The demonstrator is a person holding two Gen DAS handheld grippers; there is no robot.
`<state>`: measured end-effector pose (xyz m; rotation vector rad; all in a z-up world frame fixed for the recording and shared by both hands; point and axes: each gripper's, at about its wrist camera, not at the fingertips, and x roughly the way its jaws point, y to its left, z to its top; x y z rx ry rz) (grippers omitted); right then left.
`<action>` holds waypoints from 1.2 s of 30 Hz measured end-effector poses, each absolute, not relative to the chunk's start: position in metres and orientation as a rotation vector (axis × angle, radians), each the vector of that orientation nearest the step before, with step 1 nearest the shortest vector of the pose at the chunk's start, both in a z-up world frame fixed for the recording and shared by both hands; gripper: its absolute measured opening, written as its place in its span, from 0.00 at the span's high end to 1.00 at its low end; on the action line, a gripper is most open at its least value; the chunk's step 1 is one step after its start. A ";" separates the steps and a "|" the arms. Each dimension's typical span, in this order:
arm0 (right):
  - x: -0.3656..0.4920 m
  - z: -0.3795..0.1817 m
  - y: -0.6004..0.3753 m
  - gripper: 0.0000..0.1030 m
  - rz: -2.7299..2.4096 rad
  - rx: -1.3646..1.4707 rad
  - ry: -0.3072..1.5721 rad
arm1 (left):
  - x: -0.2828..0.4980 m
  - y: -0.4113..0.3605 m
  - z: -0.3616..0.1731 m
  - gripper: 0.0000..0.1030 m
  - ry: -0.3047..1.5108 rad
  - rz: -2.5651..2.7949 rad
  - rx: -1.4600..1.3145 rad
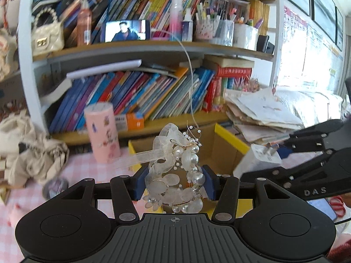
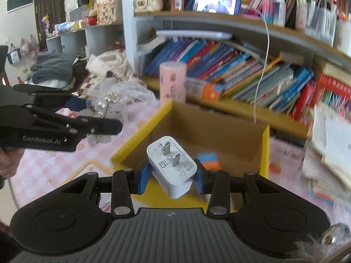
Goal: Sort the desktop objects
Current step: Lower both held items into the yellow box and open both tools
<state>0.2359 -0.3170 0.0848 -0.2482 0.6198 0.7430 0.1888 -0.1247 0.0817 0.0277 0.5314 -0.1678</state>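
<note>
Pearl headpiece [image 1: 175, 173] clamped in left gripper [image 1: 174, 183]; only right wrist view shows right gripper [image 2: 172, 178] gripping charger [image 2: 173, 166] (prongs up).

Daylight pours in from the window [image 1: 311, 70] on the right of the left wrist view and blows it out to near white. Everything else is evenly bright, shadows soft. Heavy fisheye bend: the shelf [image 1: 153, 48] curves and corners go black. Motion blur smears the books [image 2: 274, 81] and papers [image 2: 329, 142] in the right wrist view.
</note>
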 end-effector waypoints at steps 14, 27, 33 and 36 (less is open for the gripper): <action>0.346 0.074 -0.299 0.63 0.688 -0.330 0.608 | 0.246 -0.134 0.113 0.51 0.427 -0.173 0.016; 0.408 0.012 -0.275 0.63 0.685 -0.427 0.755 | 0.282 -0.160 0.033 0.49 0.729 -0.207 0.084; 0.427 0.002 -0.257 0.63 0.675 -0.467 0.821 | 0.301 -0.166 0.003 0.49 0.855 -0.203 0.136; 0.435 -0.006 -0.249 0.63 0.680 -0.474 0.867 | 0.308 -0.170 -0.006 0.47 0.898 -0.207 0.168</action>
